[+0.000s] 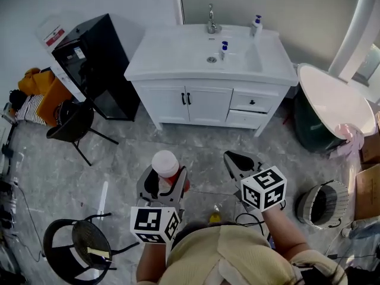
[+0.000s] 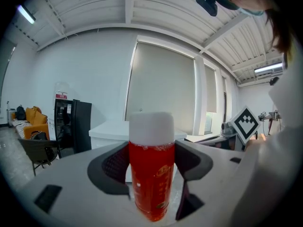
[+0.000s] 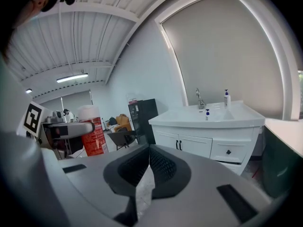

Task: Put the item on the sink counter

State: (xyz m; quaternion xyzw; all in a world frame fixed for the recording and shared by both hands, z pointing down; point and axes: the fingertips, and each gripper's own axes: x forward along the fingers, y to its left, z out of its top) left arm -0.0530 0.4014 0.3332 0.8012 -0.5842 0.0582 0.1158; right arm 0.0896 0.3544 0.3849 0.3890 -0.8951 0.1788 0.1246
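The left claw [image 1: 167,183] grips the bottle [image 1: 165,162] — well short of the worktop [image 1: 161,58]; the right claw [image 1: 237,161] is closed, empty. Placing remains.

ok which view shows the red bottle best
The left gripper view. The bottle stands upright in the centre, clamped between the jaws of the left gripper, with its white cap and red body both plain. The head view shows it from above, mostly cap. The right gripper view shows it small, at the left edge.

Red bottle [image 2: 150,174] (white cap) upright in left gripper [image 1: 165,183]; sink counter [image 1: 160,58] well apart.
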